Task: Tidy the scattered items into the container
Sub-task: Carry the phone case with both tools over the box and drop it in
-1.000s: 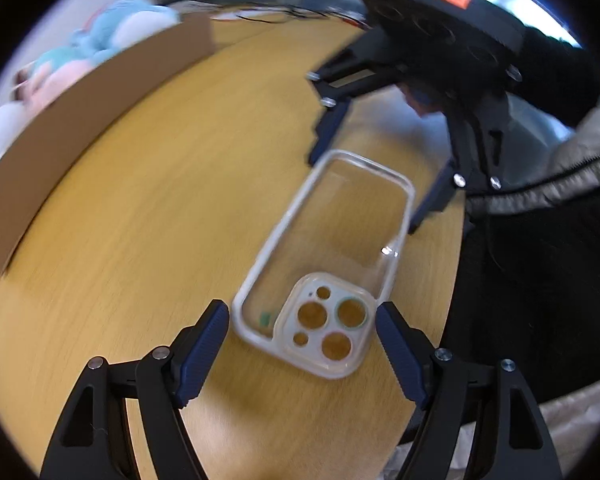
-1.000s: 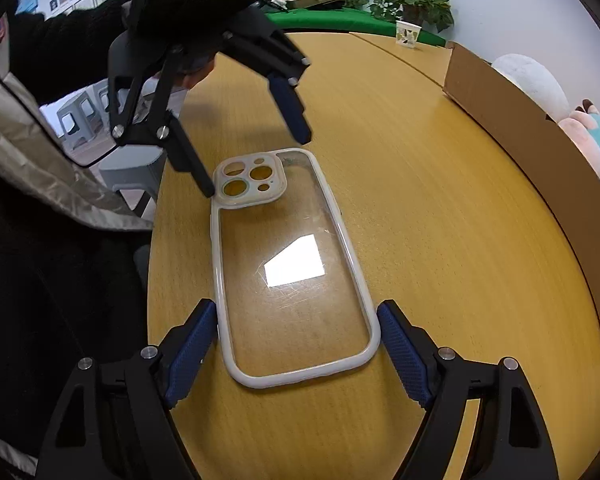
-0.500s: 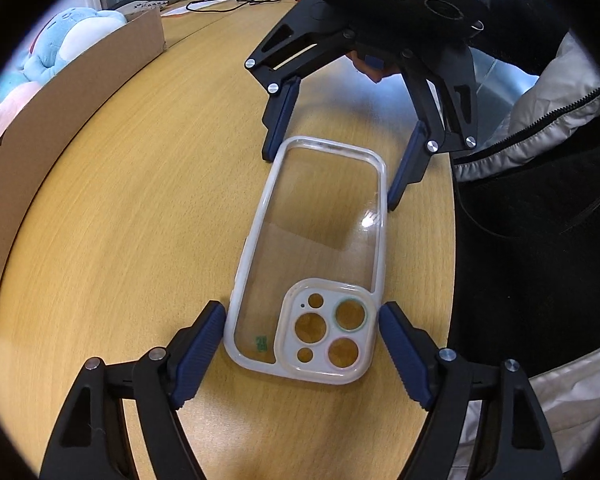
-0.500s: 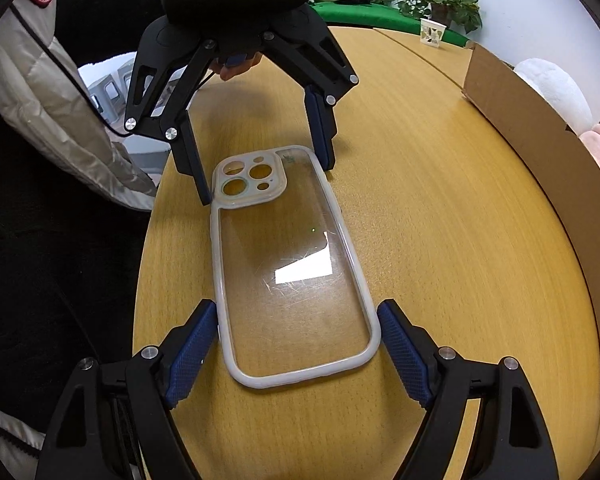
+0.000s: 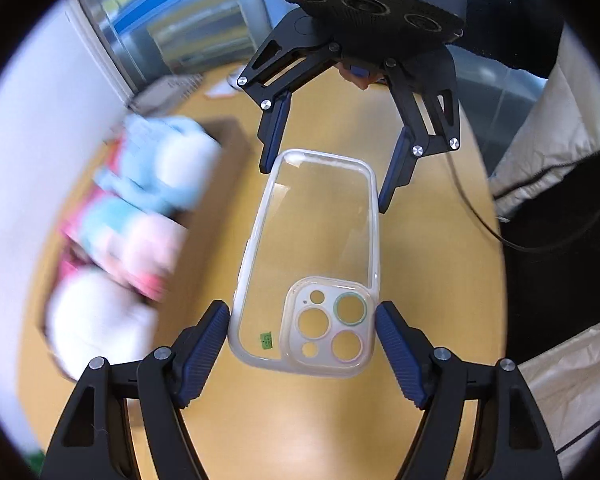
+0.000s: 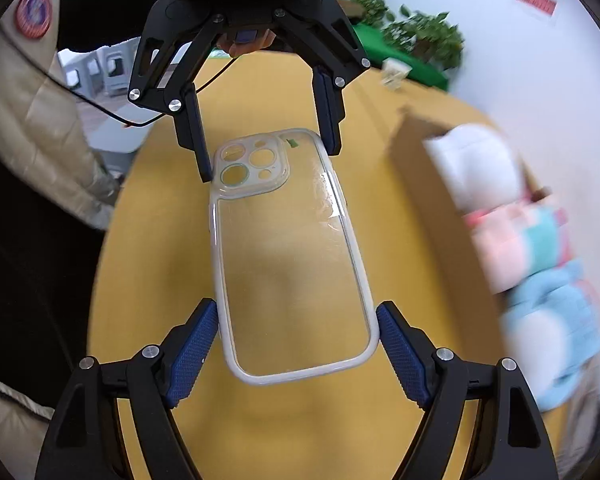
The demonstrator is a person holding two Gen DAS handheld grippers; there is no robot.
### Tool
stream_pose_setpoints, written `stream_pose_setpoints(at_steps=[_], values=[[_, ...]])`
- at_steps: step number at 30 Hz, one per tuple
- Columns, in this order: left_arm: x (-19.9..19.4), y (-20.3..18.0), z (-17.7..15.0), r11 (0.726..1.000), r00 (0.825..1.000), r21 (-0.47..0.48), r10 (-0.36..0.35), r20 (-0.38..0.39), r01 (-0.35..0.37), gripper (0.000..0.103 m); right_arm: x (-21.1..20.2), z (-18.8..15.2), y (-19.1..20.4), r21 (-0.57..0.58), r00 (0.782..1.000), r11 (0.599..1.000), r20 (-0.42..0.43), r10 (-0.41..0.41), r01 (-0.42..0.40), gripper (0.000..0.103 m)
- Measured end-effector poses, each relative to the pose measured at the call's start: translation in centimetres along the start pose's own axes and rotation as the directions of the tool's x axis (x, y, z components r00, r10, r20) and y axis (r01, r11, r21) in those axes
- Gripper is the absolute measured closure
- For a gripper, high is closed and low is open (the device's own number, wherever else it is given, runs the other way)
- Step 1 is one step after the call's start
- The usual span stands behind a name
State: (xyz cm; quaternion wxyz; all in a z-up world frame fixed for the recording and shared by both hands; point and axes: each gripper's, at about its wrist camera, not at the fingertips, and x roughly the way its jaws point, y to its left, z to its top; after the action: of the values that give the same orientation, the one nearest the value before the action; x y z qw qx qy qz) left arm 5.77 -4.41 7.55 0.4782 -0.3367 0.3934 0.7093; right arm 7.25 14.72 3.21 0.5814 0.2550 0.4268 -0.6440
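I have the left tongs point(image 5: 302, 344) clamped on the camera-cutout end of the phone case point(image 5: 312, 264), ribbed blue pads point(image 5: 202, 350) pressing both long edges. The right tongs point(image 6: 296, 344) grip the plain end the same way, so each short end has its own hold.

Judgement: the 2-point grip is there because the case is thin and flexible; held at 1 end only it would likely droop or twist out of the pads.

The case hangs level above the worktop point(image 5: 440, 264), not touching it; a soft shadow shows beneath it in the right wrist view.

Materials: clear glossy back panel with a window glare, frosted whitish bumper rim with rounded corners, raised lens block with 3 large round holes and smaller ones, 1 ringed in green. Small green sticker beside the block.

Worktop: yellow wood-grain laminate, smooth, curved edge.

Farther off, the cardboard box point(image 6: 416, 140) sits at the side of the worktop, brown and matte, holding plush toys point(image 6: 548, 264) in pale blue, pink and white. All of that is blurred.

Judgement: the box is the container, and the case is not yet over it.
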Motion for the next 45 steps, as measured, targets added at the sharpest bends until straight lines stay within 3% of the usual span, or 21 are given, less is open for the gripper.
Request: stream_pose_setpoints(at_steps=[7, 12, 16, 21, 25, 26, 27, 28, 33, 37, 42, 45], values=[[-3.9, 12.1, 6.6, 0.995, 0.994, 0.038, 0.089, 0.059, -0.092, 0.028, -6.2, 3.6, -9.6, -0.065, 0.992, 0.99, 0.005, -0.129, 0.129, 0.019], [-5.4, 19.3, 9.2, 0.991, 0.99, 0.028, 0.126, 0.064, -0.128, 0.028, -8.2, 6.3, -16.3, -0.109, 0.982, 0.977, -0.018, -0.188, 0.185, 0.019], [-4.2, 23.8, 10.3, 0.994, 0.994, 0.014, 0.111, 0.008, -0.111, 0.028, -7.6, 7.8, -21.7, -0.122, 0.981, 0.977, -0.056, -0.185, 0.177, 0.019], [0.8, 29.6, 9.4, 0.996, 0.997, -0.042, 0.075, -0.026, -0.076, 0.028, -4.3, 7.8, -27.8, -0.121, 0.985, 0.982, -0.075, -0.153, 0.143, 0.019], [5.3, 32.1, 7.5, 0.997, 0.998, -0.068, 0.037, -0.046, -0.04, 0.028, 0.3, 6.0, -31.6, -0.076, 0.992, 0.993, -0.086, -0.095, 0.088, 0.019], [6.7, 32.9, 7.2, 0.995, 0.998, -0.086, 0.037, -0.051, -0.042, 0.035, 1.7, 5.4, -32.4, -0.06, 0.993, 0.996, -0.094, -0.077, 0.072, 0.019], [7.6, 33.6, 7.0, 0.994, 0.999, -0.109, 0.02, -0.049, -0.025, 0.064, 3.1, 4.8, -33.1, -0.042, 0.993, 0.998, -0.101, -0.058, 0.054, 0.019], [8.3, 34.3, 6.8, 0.992, 0.999, -0.128, -0.008, -0.046, 0.002, 0.082, 4.4, 4.3, -33.7, -0.024, 0.994, 0.999, -0.107, -0.034, 0.031, 0.019], [11.8, 34.9, 6.3, 0.987, 0.999, -0.158, -0.039, -0.025, 0.035, 0.08, 8.3, 3.2, -35.3, 0.031, 0.993, 0.999, -0.115, 0.032, -0.029, 0.019], [12.1, 35.0, 6.2, 0.983, 1.0, -0.184, -0.024, -0.005, 0.023, 0.075, 8.6, 2.8, -36.1, 0.072, 0.991, 0.995, -0.114, 0.071, -0.063, 0.019], [11.1, 33.7, 6.2, 0.976, 1.0, -0.217, 0.019, 0.015, -0.016, 0.075, 8.6, 2.4, -36.3, 0.09, 0.984, 0.995, -0.171, 0.046, -0.031, 0.018], [9.3, 33.3, 6.1, 0.973, 0.998, -0.231, 0.041, 0.04, -0.031, 0.072, 7.9, 2.4, -35.9, 0.117, 0.984, 0.993, -0.176, 0.024, -0.003, 0.009]])
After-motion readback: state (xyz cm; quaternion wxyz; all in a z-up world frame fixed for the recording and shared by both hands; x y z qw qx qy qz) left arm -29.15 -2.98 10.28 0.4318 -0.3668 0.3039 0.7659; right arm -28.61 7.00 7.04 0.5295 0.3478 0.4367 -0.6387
